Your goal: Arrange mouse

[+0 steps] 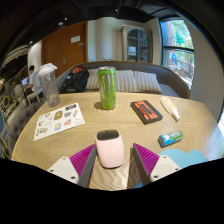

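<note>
Wooden doors, tall windows and a sofa fill the room behind a pale wooden table point(95, 122), and that tabletop is where I am working. Directly ahead of me the white mouse point(110, 148) lies on the wood between the two fingers of my gripper point(112, 160), whose magenta pads point(83, 160) flank it with what looks like a thin gap on each side, so I read the jaws as spread and holding nothing yet. Beyond the mouse stands a green can point(107, 88); a clear pitcher point(47, 84) and a printed sheet point(59, 120) sit off toward the left, while a black and red box point(146, 110), a white marker point(171, 108) and a small green packet point(170, 138) lie toward the right. My worry is the mouse's smooth rounded shell: if I close off-centre it could squirt forward or twist out. Any hurried push ahead might also slide it into the can and tip that over.
</note>
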Demonstrator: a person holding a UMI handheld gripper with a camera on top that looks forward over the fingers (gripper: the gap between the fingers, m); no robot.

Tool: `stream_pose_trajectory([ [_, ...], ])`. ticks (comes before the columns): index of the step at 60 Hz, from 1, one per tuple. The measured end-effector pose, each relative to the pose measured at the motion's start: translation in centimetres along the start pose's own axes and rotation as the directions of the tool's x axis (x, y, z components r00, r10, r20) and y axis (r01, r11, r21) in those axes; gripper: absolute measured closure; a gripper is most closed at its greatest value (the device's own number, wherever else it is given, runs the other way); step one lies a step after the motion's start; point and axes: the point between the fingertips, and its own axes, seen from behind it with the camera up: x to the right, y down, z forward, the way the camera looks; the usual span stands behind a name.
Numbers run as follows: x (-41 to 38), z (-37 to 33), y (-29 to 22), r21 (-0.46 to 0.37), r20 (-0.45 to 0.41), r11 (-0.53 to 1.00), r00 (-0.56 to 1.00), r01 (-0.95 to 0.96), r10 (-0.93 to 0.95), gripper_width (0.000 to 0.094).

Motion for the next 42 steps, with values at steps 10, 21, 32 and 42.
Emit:
stream_pose_trajectory([
  [10, 0.5, 1.7, -1.2, 0.016, -0.035, 0.999, 0.999, -0.039, 0.039, 0.035],
  [21, 0.6, 1.6, -1.1, 0.028, -0.054, 0.998, 0.997, -0.059, 0.06, 0.0414],
  [32, 1.3, -0.6, -1.6, 0.033, -0.057, 0.999, 0.998, -0.04, 0.042, 0.0512],
  [42, 4.6, -10.3, -5.9, 0.218, -0.065, 0.976, 0.998, 0.022, -0.008, 0.0516],
])
